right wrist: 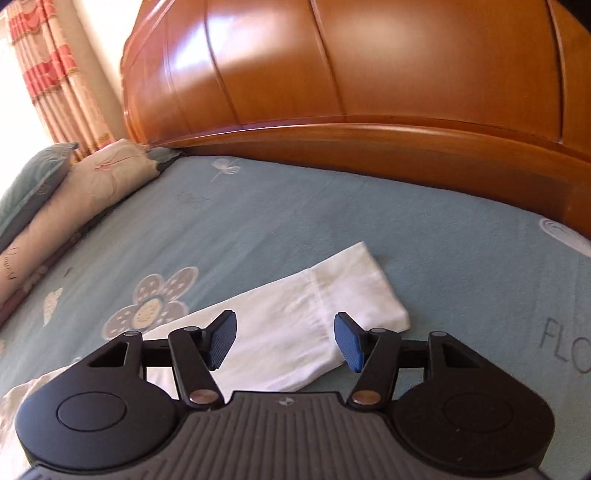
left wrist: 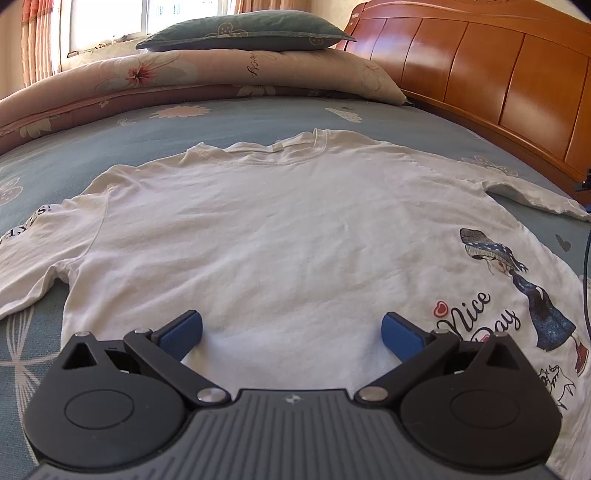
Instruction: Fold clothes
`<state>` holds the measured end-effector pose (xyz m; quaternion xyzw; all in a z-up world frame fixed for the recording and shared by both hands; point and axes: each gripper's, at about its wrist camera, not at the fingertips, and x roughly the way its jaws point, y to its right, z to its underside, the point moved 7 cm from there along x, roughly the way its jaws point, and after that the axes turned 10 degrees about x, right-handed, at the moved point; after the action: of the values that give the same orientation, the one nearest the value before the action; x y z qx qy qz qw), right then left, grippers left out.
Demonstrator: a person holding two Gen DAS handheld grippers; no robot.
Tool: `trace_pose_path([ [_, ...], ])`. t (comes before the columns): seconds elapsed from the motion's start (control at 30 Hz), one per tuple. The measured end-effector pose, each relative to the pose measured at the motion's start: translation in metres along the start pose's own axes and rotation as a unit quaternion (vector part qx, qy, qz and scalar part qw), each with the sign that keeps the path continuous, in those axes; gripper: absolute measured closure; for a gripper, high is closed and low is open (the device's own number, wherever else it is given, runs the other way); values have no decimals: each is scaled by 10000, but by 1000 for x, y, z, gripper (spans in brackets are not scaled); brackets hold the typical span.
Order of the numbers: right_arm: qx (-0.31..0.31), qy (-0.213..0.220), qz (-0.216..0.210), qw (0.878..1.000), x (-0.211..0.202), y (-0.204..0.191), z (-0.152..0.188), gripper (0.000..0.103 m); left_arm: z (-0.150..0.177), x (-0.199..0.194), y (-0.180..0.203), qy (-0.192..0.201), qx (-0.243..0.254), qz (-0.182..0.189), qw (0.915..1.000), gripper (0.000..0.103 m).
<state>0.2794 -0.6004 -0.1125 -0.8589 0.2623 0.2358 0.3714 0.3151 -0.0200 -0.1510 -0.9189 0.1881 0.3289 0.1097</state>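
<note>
Shirt [left wrist: 280, 229] lies flat for folding. Your left gripper [left wrist: 291, 332] hangs spread over its hem, pinching nothing. Your right gripper [right wrist: 285, 339] is spread astride the sleeve [right wrist: 325, 306], ready to pinch.

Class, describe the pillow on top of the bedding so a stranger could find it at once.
Start at the orange wooden headboard and look along the bed toward the window. A rolled pink floral quilt lies there, and the pillow rests on top. It alone is dark grey-green, with pale flower outlines.
</note>
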Motion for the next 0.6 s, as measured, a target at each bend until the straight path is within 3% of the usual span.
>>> trace_pose_path([
  [0.13,-268,-767,-1204,9894,2,-73,38,24,0,0,0,-1,-3,4,10000,1],
  [0.3,-930,-1651,-2198,9570,9,-178,101,22,0,0,0,1,-10,20,10000,1],
  [0.37,-1186,-1825,-2275,9492,16,-208,125,22,0,0,-1,2,-13,26,10000,1],
  [0.47,-1423,-2065,-2050,9461,37,-225,153,22,0,-1,-1,0,-21,36,10000,1],
  [0.6,-1406,-2305,-1684,9480,42,-217,171,22,0,-1,-1,-13,-26,39,10000,1],
])
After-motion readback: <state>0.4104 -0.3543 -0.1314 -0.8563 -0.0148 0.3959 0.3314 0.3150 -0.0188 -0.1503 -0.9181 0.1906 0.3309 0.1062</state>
